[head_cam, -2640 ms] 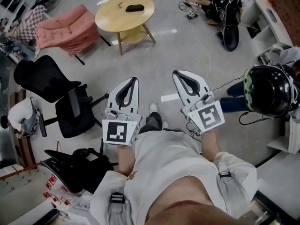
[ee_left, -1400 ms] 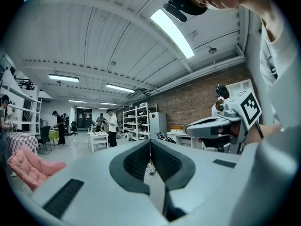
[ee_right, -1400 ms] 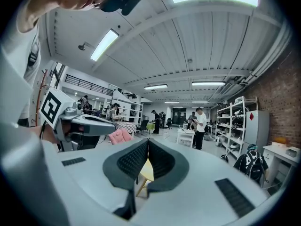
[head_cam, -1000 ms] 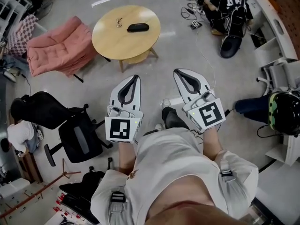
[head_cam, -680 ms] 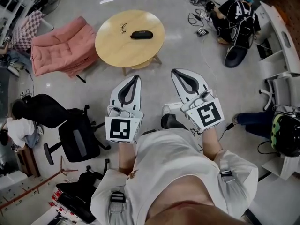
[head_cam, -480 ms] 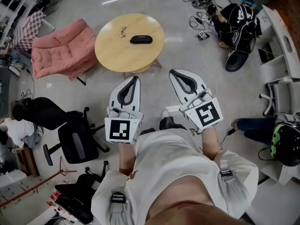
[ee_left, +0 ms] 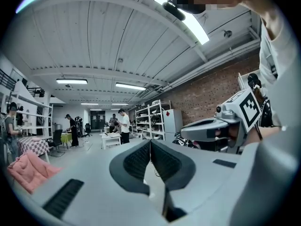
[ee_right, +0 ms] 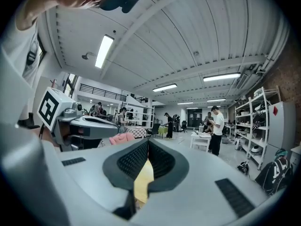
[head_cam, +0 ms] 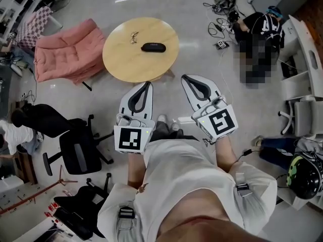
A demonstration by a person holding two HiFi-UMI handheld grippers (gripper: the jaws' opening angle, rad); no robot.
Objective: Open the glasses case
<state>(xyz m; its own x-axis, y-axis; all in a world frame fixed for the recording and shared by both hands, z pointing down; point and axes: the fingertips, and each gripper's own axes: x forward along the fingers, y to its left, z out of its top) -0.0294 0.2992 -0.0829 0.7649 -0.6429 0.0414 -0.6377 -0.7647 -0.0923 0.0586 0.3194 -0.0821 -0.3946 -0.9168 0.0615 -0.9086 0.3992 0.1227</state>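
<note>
Black glasses case (head_cam: pixel 153 47), just right of the table's (head_cam: pixel 121 67) middle, is well apart from the left gripper (head_cam: pixel 146 85) and right gripper (head_cam: pixel 186 78), both pinched closed on nothing, so they'd best get close before spreading.

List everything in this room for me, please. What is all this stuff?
table: one, round, light wood, on the floor ahead of the person.
glasses case: one, black, on the table.
small thing: one, too small to name, on the table, left of the case.
cushioned seat: one, pink, left of the table.
office chairs: at least two, black, at the left.
cables: a tangle, dark, on the floor at the top right.
helmet: one, black, lower right.
seated person: one, dark clothes, on the floor at the top right.
left gripper: one, white, black jaws together, empty.
right gripper: one, white, black jaws together, empty.
</note>
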